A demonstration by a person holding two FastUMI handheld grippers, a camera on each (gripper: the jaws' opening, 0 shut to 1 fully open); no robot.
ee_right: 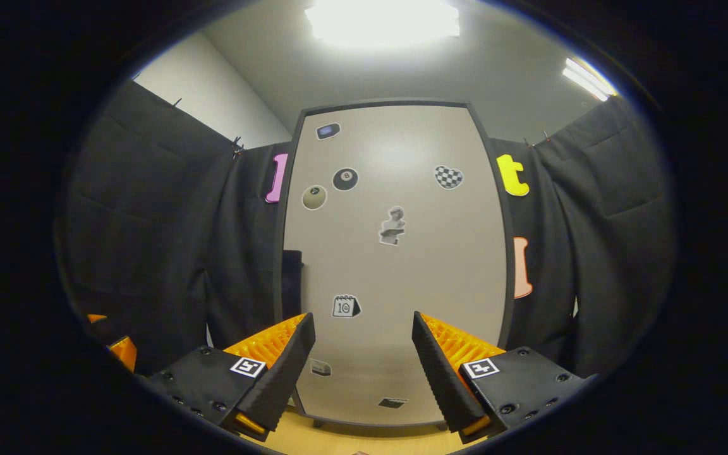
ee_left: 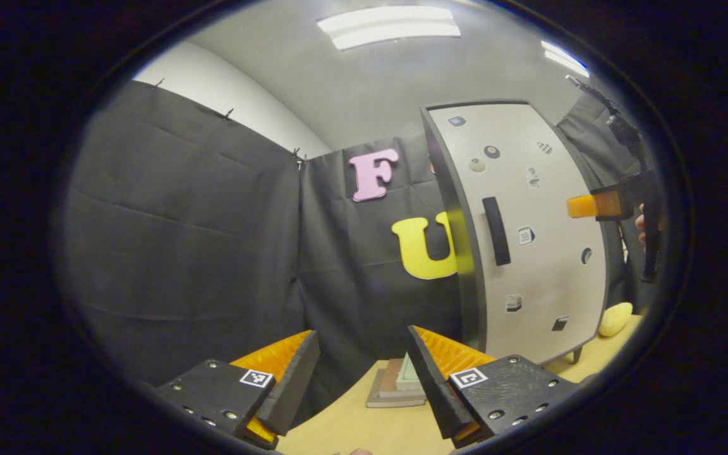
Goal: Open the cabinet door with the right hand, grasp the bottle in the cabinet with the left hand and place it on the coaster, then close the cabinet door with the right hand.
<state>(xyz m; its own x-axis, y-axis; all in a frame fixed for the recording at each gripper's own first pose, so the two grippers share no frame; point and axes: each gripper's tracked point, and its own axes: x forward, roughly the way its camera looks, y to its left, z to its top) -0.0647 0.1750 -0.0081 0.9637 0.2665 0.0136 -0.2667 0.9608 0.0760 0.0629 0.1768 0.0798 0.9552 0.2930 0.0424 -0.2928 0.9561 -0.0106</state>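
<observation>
A tall pale cabinet (ee_left: 528, 253) stands on the table with its door shut, so its inside is hidden. Stickers dot the door, and a black upright handle (ee_left: 496, 230) sits near its left edge. In the right gripper view the door (ee_right: 395, 265) faces me squarely, with the handle (ee_right: 292, 284) to the left. My right gripper (ee_right: 364, 360) is open just short of the door, nothing between its fingers. It also appears in the left gripper view as the right gripper (ee_left: 582, 206), held by a hand at handle height. My left gripper (ee_left: 364, 373) is open and empty, left of the cabinet.
A flat stack of small book-like items (ee_left: 395, 382) lies on the wooden table (ee_left: 364, 423) by the cabinet's left foot. A yellow rounded object (ee_left: 615, 319) rests to the right of the cabinet. Black cloth walls close in behind and on both sides.
</observation>
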